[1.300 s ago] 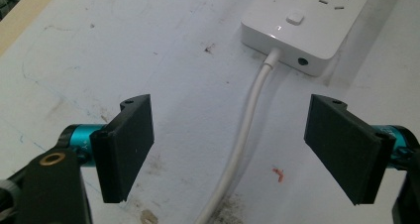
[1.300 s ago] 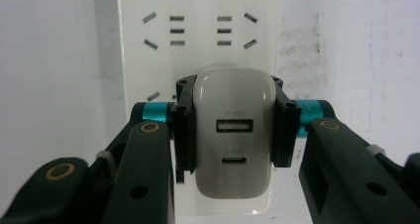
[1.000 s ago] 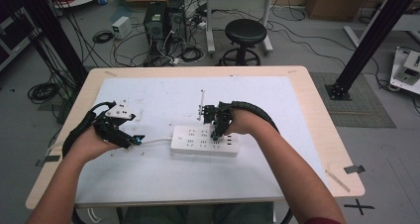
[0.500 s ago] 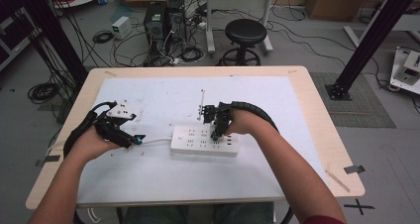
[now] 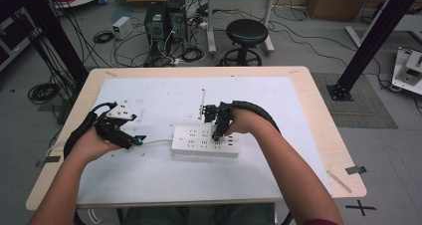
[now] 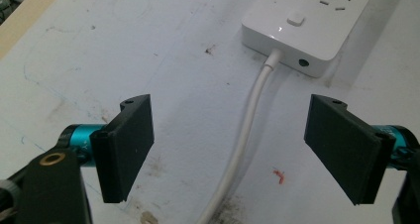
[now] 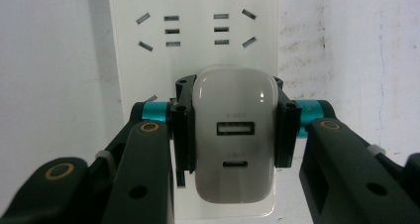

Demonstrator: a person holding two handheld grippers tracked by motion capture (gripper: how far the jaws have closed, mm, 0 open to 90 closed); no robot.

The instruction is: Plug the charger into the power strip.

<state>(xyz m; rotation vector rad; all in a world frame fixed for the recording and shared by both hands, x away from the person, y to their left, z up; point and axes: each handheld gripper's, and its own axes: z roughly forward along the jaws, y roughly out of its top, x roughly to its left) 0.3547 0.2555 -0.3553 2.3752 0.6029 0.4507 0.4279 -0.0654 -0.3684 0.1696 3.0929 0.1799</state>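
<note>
A white power strip lies on the white mat in the middle of the table. My right gripper points down onto its right part, jaws shut on a white USB charger that stands on the power strip; both pads press its sides. Whether its prongs sit in a socket is hidden. My left gripper rests left of the strip, open, its jaws standing either side of the strip's white cord without touching it. The strip's end with its switch button shows ahead of the left gripper.
The white mat covers most of the wooden table. Behind the right hand a thin upright rod rises from the gripper. Beyond the table's far edge stand a black stool and computer cases with cables.
</note>
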